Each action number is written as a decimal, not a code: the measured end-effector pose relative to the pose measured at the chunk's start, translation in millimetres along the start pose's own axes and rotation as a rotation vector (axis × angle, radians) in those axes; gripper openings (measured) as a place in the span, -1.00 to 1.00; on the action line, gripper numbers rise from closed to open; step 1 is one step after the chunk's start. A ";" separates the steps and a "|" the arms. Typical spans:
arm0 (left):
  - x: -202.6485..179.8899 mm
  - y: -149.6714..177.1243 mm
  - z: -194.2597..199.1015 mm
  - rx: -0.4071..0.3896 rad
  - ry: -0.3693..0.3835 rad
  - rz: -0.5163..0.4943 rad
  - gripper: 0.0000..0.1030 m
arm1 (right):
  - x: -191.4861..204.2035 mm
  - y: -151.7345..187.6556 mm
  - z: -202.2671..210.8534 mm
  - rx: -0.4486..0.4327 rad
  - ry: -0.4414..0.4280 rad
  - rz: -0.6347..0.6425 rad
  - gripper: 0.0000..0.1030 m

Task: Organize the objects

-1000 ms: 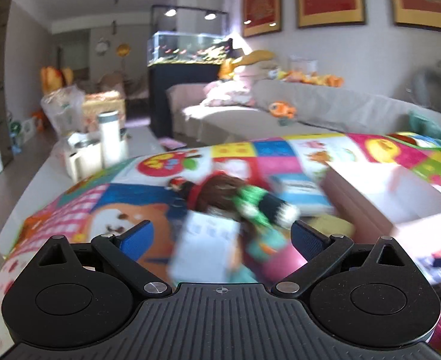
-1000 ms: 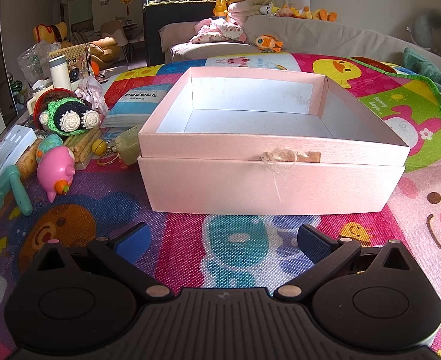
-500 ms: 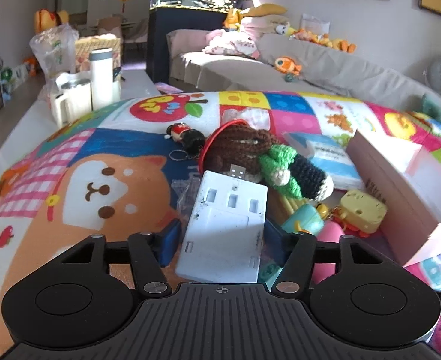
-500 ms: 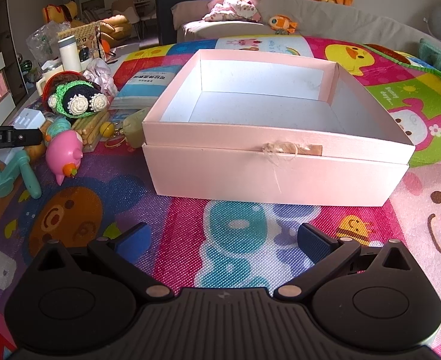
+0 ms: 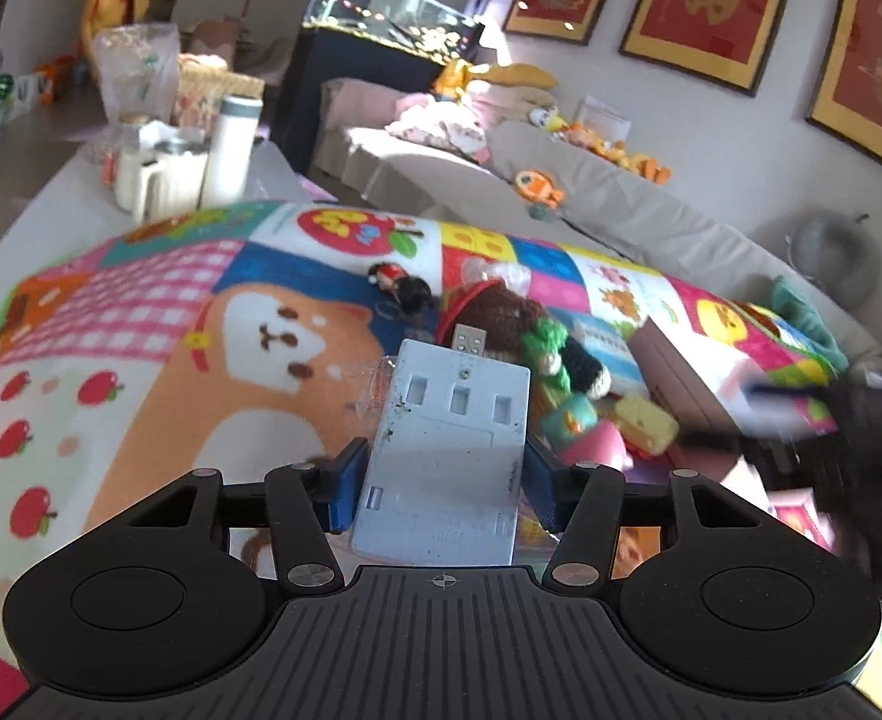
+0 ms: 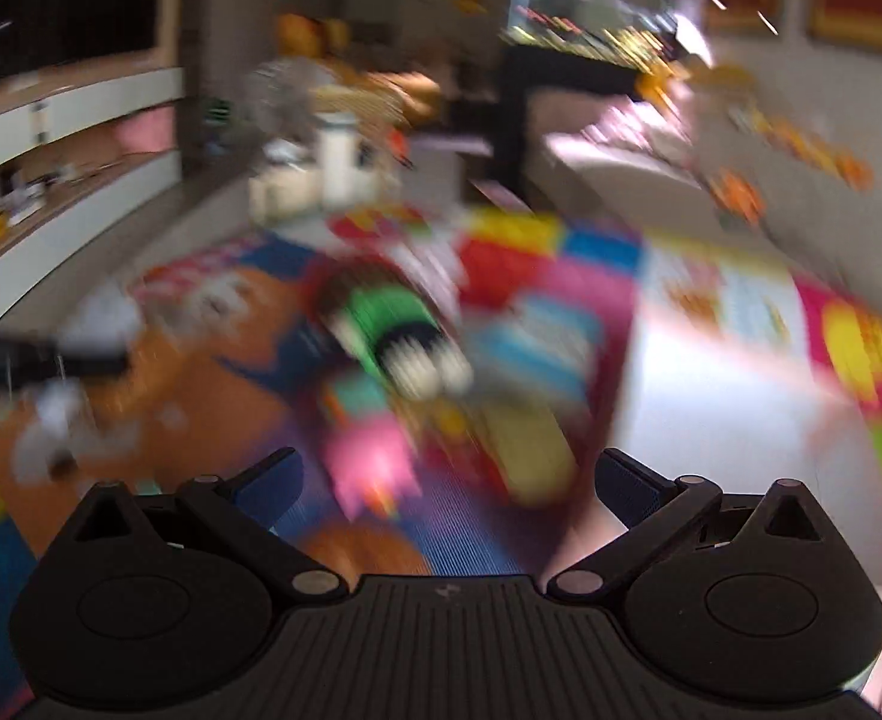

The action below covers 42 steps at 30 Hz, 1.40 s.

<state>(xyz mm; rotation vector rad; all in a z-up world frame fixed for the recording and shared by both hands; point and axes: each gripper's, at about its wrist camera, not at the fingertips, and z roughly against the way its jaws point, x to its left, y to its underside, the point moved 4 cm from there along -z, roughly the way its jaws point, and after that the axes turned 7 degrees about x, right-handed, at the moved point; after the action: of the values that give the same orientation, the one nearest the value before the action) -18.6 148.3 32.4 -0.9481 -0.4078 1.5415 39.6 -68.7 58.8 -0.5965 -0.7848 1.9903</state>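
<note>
My left gripper has a white multi-socket block between its blue pads. Its jaws are closing, and both pads press on the block's sides. The block is lifted a little above the colourful play mat. Beyond it lie a brown and green crochet toy, a yellow toy and the pink box. The right wrist view is blurred by motion. My right gripper is open and holds nothing, above a pink toy and near the crochet toy. The pink box is to its right.
A low table past the mat's far edge carries a white flask and cups. A grey sofa with soft toys runs along the right wall. A fish tank stands behind. A small doll figure and a booklet lie on the mat.
The left jaws have closed from wide open onto the white block and lifted it. The right gripper has swung up and left, from facing the pink box to over the toy pile.
</note>
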 end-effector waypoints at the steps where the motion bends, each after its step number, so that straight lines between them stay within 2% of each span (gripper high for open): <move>1: 1.8 2.8 -1.8 0.014 -0.011 -0.002 0.15 | 6.7 -12.1 -4.3 -0.005 -0.013 0.015 1.00; 3: 5.2 9.7 -7.2 0.045 -0.042 -0.009 0.16 | 20.7 -32.2 -14.3 -0.003 -0.022 0.024 1.00; 6: 10.8 19.7 -10.1 0.066 -0.050 -0.013 0.17 | 41.2 -39.5 -19.5 -0.005 -0.055 0.034 1.00; 15: 13.0 18.1 5.7 0.026 -0.008 -0.059 0.15 | 70.6 -4.9 -25.1 0.070 -0.126 0.092 1.00; 21: -7.5 15.7 -1.3 0.015 -0.010 -0.159 0.15 | 79.6 30.1 -16.2 0.097 -0.132 0.155 1.00; 23: -13.3 14.7 -4.5 0.018 -0.046 -0.186 0.14 | 78.8 37.9 -9.9 0.087 -0.116 0.160 1.00; 26: -23.5 18.3 -2.7 0.020 -0.105 -0.286 0.11 | 76.1 48.0 -3.1 0.072 -0.072 0.186 1.00; 29: -34.4 27.7 8.3 0.023 -0.126 -0.388 0.10 | 71.4 56.9 3.9 0.054 -0.051 0.195 1.00; 34: -47.1 46.6 23.0 0.053 -0.155 -0.491 0.10 | 66.7 62.6 5.4 0.042 -0.065 0.179 1.00; 37: -54.0 46.8 30.1 0.054 -0.140 -0.464 0.10 | 64.6 65.1 5.7 0.033 -0.070 0.164 1.00; 41: -65.2 43.4 32.1 0.068 -0.077 -0.409 0.10 | 58.4 71.9 11.0 0.017 -0.073 0.133 1.00; 42: -67.4 44.6 25.7 0.087 -0.092 -0.411 0.10 | 56.9 74.7 11.9 0.016 -0.068 0.129 1.00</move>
<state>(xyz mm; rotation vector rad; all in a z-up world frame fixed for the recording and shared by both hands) -70.7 81.7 38.0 -0.6770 -0.5591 1.2179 -38.0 -53.2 7.0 -0.5860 -0.7881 2.1421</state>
